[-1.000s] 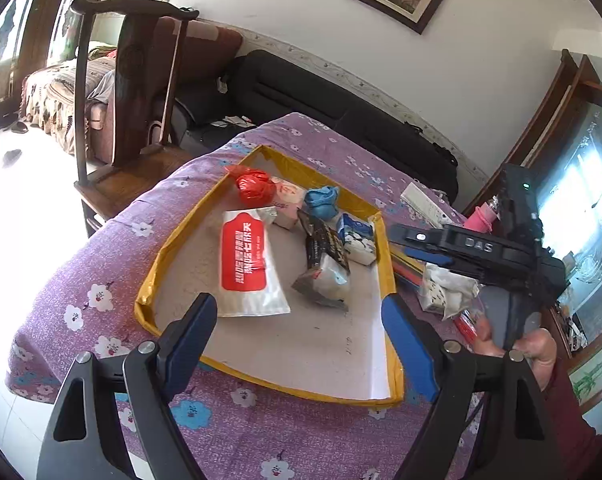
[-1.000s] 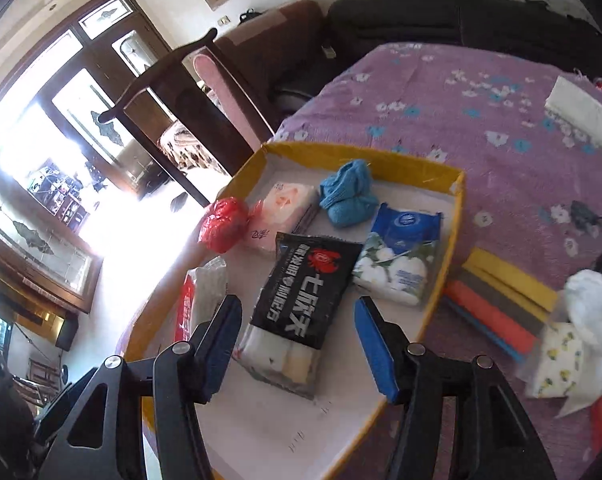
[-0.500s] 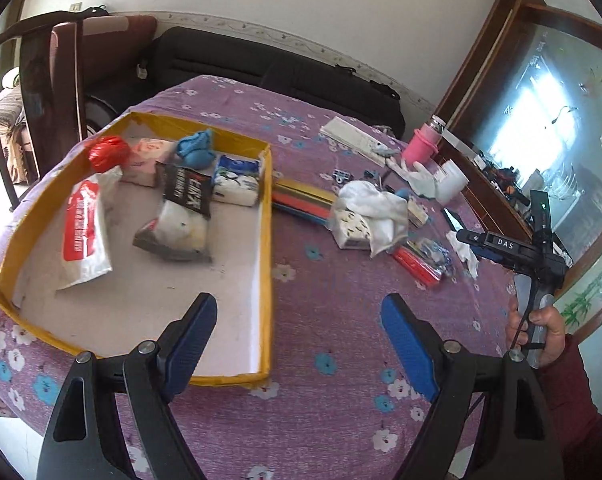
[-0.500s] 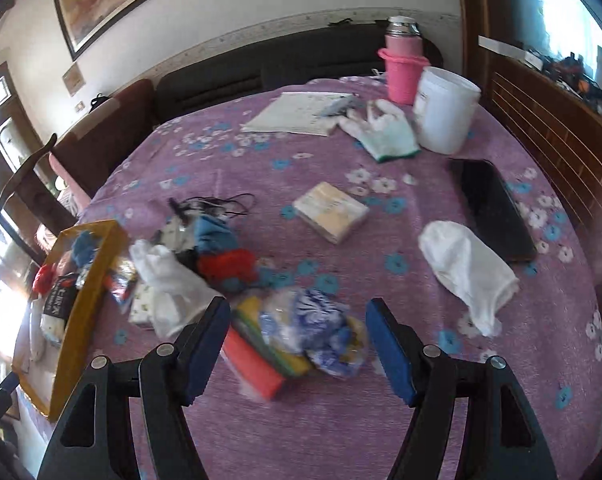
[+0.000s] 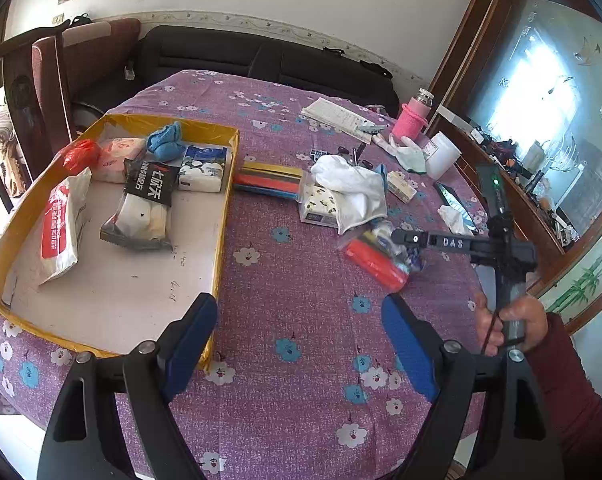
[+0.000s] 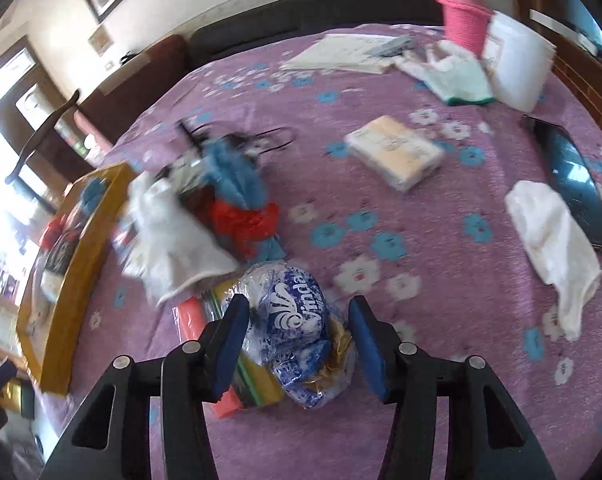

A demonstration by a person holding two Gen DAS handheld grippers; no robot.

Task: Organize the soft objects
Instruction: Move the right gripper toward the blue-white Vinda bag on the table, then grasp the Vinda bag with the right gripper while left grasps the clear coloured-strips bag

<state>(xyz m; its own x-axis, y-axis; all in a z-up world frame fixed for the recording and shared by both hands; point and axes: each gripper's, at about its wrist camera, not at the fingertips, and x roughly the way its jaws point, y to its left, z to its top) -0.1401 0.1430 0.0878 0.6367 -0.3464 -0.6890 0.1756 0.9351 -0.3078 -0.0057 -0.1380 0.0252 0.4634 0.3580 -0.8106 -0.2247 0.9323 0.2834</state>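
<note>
Blue tissue pack [image 6: 297, 320] lies lengthwise between closing right hand-held gripper [image 6: 297, 338].

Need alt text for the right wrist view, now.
Right gripper, jaws closing, straddles a crinkly blue-and-white plastic tissue pack on the purple floral tablecloth; no firm grip visible yet. A white cloth and the yellow-rimmed cardboard tray lie left.

Two wrist fisheyes angled down, near purple-clothed table [image 5: 301, 320]; shared: yellow tray [image 5: 221, 216], blue-white packet [image 6: 297, 320].

tablecloth [image 5: 301, 320]: purple, floral | tray [image 5: 221, 216]: yellow rim | tissue pack [image 6: 297, 316]: blue-white
</note>
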